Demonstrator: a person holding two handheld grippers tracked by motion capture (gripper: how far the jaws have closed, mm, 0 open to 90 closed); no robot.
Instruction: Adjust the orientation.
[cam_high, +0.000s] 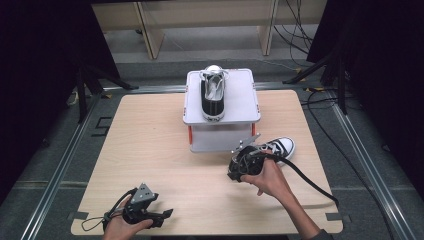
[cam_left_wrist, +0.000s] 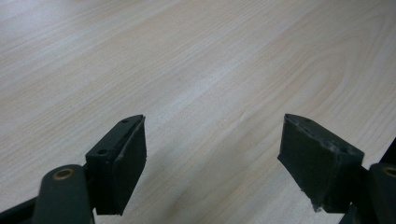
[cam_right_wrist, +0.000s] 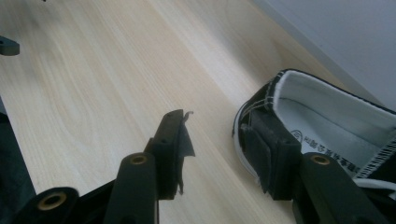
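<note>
The right gripper (cam_high: 248, 161) tilts down at the sneaker (cam_high: 280, 147) beside the grey stand (cam_high: 240, 105), jaws half-open and gripping nothing, one jaw against its heel; the left gripper (cam_high: 161, 216) lies wide open, empty.

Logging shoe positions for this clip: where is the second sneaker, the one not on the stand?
In the high view the sneaker lies on the table right of centre, beside the grey stand, at the right gripper.

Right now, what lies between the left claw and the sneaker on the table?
Bare wooden tabletop in the high view; the right claw sits at the sneaker, apart from the left claw.
</note>
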